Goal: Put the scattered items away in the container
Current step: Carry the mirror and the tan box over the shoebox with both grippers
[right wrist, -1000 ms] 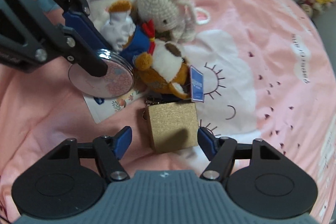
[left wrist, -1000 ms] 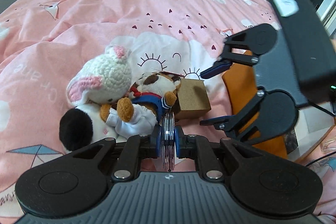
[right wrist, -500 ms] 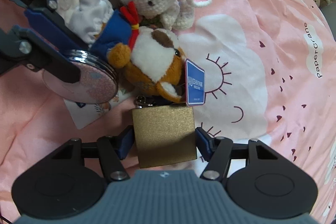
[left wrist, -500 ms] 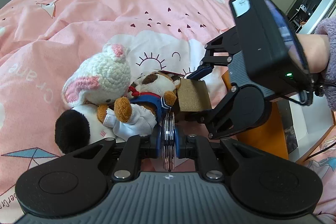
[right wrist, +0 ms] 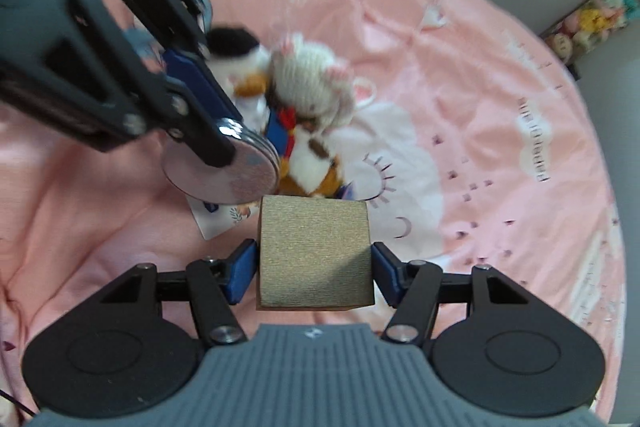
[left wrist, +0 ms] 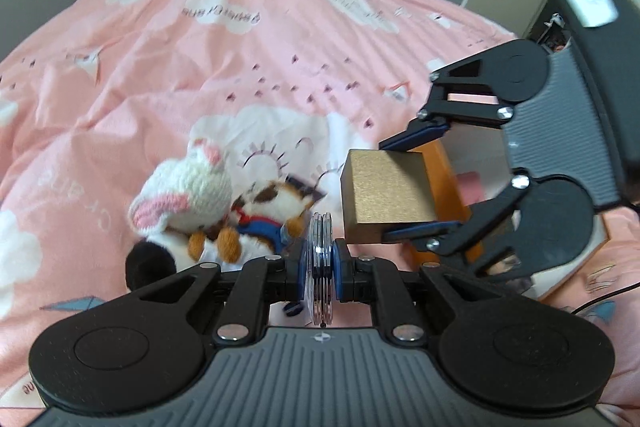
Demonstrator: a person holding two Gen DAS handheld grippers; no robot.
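We see the left tongs [left wrist: 319, 263] pinching a flat round disc stack [left wrist: 320, 259] on edge between the blue pads. The right tongs [right wrist: 314, 261] grip a gold box [right wrist: 314, 251] by its two side faces; in the left wrist view the box [left wrist: 386, 197] sits raised above the pink bedspread [left wrist: 200, 67], in front of an orange container [left wrist: 448, 183] at the bed's edge. The soft toys lie bunched on the bedspread: a white crocheted bunny [left wrist: 188, 187] against a brown-and-white plush dog [left wrist: 276, 207], a black-eared plush [left wrist: 150, 263] below them. A printed card [right wrist: 222, 219] lies flat under the disc in the right wrist view. Both views are motion-blurred.
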